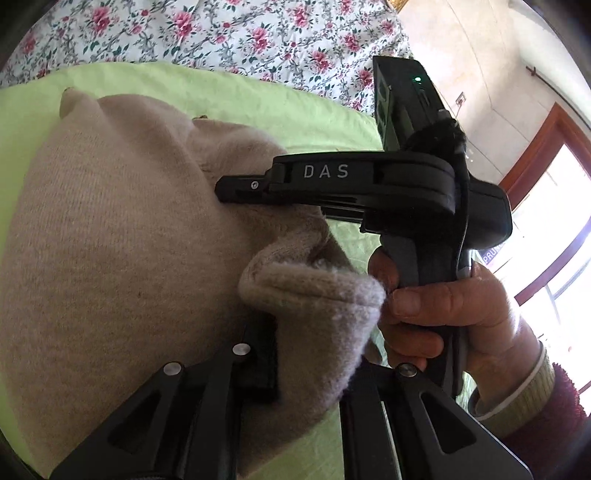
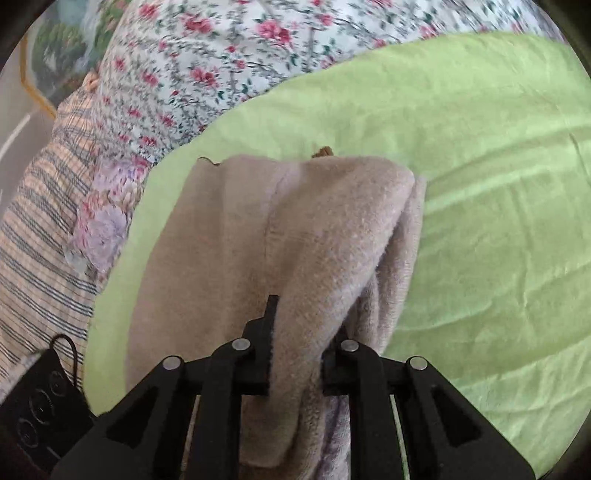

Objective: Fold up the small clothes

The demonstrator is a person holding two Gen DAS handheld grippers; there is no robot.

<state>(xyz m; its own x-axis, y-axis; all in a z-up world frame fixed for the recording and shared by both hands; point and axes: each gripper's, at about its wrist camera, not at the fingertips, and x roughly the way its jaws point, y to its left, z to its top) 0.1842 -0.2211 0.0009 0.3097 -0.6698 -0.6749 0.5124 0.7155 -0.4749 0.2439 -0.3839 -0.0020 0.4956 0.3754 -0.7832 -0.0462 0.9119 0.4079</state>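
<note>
A beige knit garment (image 1: 110, 240) lies on a lime-green cloth (image 1: 258, 99), partly folded over itself. My left gripper (image 1: 306, 354) is shut on a bunched edge of the garment near the frame's bottom. My right gripper, seen from the side in the left wrist view (image 1: 236, 190), is clamped on the garment's fold, held by a hand (image 1: 443, 317). In the right wrist view my right gripper (image 2: 299, 354) is shut on a thick fold of the garment (image 2: 295, 229), which hangs between the fingers (image 2: 267, 332).
The green cloth (image 2: 480, 184) covers a bed with a floral sheet (image 1: 258, 33) behind it. A striped pillow (image 2: 37, 240) lies at the left. A black remote-like device (image 2: 40, 406) sits at the lower left. A window and wooden door frame (image 1: 546, 184) are at the right.
</note>
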